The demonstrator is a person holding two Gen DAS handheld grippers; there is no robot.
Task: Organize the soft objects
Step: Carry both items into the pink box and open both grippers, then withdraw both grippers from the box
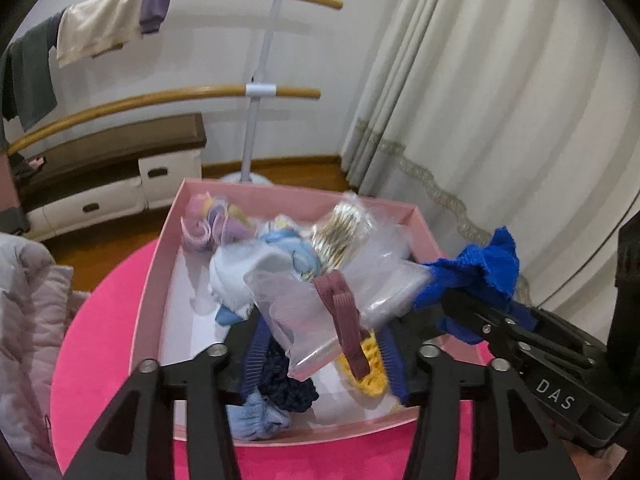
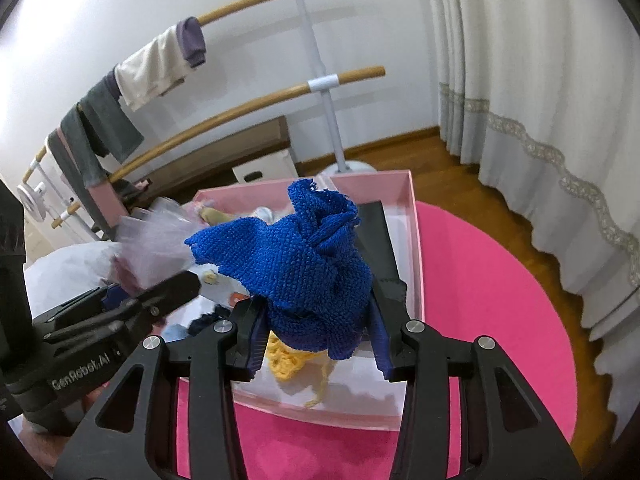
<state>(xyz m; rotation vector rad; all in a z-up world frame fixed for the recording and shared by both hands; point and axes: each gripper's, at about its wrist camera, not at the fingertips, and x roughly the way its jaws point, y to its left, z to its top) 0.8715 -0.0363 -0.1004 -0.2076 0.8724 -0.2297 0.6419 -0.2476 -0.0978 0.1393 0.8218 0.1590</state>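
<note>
Round hot-pink desk (image 2: 500, 300) carries an open pink cardboard box (image 2: 414, 240) of soft stuff; right gripper (image 2: 316, 344) fingers pinch a crumpled blue knitted cloth (image 2: 296, 264) over it; left gripper (image 1: 320, 360) fingers part-open around a clear plastic bag (image 1: 304, 316), grip unclear.

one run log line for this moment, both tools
left tool: open, clear bag between fingers over pink box | right tool: shut on blue cloth, above box | yellow knit piece in box
</note>
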